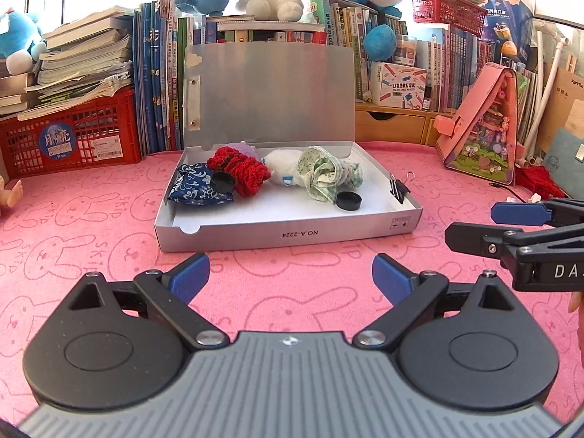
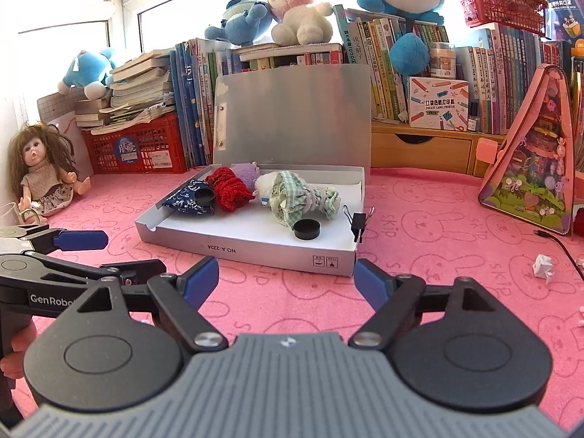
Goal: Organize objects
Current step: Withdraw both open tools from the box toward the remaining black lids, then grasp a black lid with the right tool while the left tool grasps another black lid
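Both grippers hang over the table (image 1: 91,219) just short of the box (image 1: 288,235), empty. The left gripper (image 1: 291,279) has its fingers spread wide with nothing between them; the right gripper (image 2: 286,279) is likewise released and holds nothing.

The box lies open, lid (image 1: 270,91) upright at its far edge. Inside the box, counted: one blue patterned pouch (image 1: 193,186) at the left end; one red knit piece (image 1: 241,169) beside it; one purple item (image 2: 244,175) behind the red, mostly hidden; one white plush (image 1: 281,171) at the middle; one green cloth bundle (image 1: 325,175) right of the plush; two black caps, the first cap (image 1: 223,181) resting on the pouch, the second cap (image 1: 348,200) on the box floor near the front. One binder clip (image 1: 399,188) grips the box's right wall.

Judgement: loading appears largely done. Loose paper scraps (image 2: 544,266) lie on the table well right of the box; whether they belong to the task cannot be told. The next move likely calls for either fetching a remaining item or reaching past the contents to the lid and folding it down, with the bulky bundle liable to obstruct closure.
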A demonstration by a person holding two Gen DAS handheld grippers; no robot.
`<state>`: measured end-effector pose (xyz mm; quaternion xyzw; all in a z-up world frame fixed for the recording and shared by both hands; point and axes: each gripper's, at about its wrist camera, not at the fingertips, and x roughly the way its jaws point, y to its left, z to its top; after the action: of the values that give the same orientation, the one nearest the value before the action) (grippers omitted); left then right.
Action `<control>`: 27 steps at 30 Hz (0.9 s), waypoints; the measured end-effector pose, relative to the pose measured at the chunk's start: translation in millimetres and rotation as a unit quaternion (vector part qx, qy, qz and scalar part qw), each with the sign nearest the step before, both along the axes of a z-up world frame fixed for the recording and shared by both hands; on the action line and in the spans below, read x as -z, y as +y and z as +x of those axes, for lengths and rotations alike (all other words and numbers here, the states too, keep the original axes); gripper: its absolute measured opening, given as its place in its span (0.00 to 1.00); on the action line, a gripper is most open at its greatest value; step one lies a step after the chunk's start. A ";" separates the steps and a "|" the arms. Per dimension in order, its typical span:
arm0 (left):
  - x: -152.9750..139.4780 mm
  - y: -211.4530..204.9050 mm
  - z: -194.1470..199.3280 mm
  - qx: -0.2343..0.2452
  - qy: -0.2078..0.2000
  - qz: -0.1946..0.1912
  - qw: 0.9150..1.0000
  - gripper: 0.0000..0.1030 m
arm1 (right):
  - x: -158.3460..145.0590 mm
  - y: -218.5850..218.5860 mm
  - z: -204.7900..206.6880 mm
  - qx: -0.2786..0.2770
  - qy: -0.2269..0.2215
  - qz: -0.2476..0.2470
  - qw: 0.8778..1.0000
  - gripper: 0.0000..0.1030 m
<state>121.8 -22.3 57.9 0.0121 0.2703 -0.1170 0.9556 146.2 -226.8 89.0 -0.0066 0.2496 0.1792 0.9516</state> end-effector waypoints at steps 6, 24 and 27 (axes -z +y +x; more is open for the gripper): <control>12.7 1.7 -43.9 0.000 -0.012 -0.001 1.000 0.95 | 11.4 -8.9 -28.6 0.003 -0.005 -0.011 1.000 0.90; 56.3 -16.4 -112.5 0.019 0.006 0.017 1.000 0.96 | 60.2 -22.2 -71.6 0.051 0.017 -0.033 0.998 0.90; 61.6 -18.7 -115.0 0.015 0.007 0.022 1.000 0.96 | 63.9 -23.4 -74.9 0.059 0.018 -0.032 0.998 0.90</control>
<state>6.9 -41.0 -3.7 0.0364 0.2796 -0.1253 0.9512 71.3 -250.2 25.2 -0.0194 0.2718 0.1148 0.9553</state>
